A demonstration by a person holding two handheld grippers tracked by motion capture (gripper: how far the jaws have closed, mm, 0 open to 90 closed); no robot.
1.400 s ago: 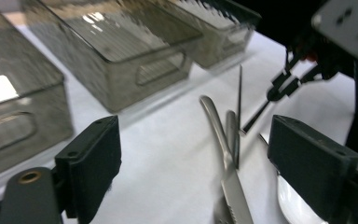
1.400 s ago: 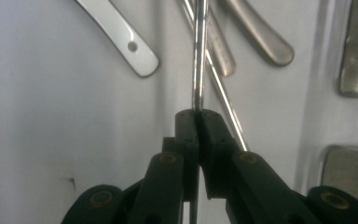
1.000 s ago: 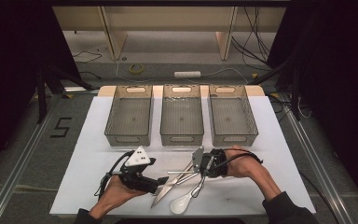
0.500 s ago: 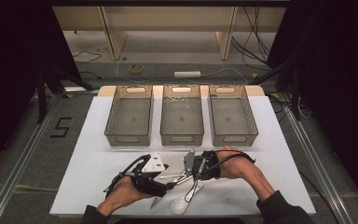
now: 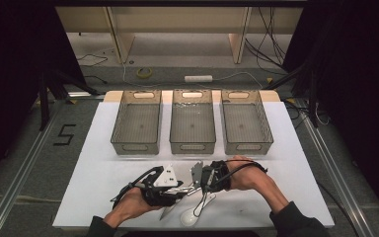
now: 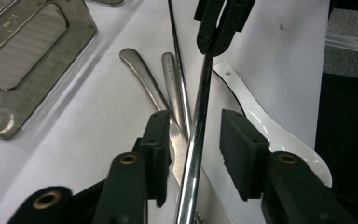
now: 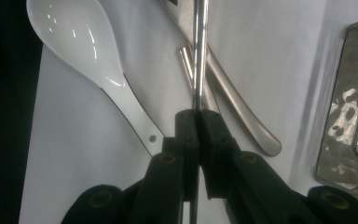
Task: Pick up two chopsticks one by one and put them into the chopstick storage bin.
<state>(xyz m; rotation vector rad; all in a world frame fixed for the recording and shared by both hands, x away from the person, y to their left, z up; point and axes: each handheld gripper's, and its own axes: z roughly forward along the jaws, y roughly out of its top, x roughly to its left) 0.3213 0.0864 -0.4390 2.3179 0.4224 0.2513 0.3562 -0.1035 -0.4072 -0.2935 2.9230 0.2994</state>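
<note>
Near the table's front edge, below three empty mesh bins [image 5: 191, 123]: a small heap of cutlery on the white tabletop [image 5: 103, 173].

Item 1. Slim steel rod-like utensil [image 6: 196, 126], lifted at one end; type cannot be told.
Item 2. Right gripper [image 7: 197, 122]: jaws pressed together on the rod's end.
Item 3. Left gripper [image 6: 195, 140]: jaws parted, pads either side of the rod's shaft, not touching it.
Item 4. White ceramic spoon [image 7: 81, 44], flat on the table just beside the rod.
Item 5. Two steel handles [image 6: 156, 81] and a knife blade [image 6: 186, 158], lying under the rod.

Handling note (judgement): a handover seems in progress. Centre the shaft between the left pads, close squarely, release the right only once the grip is firm; keep clear of the blade beneath.
</note>
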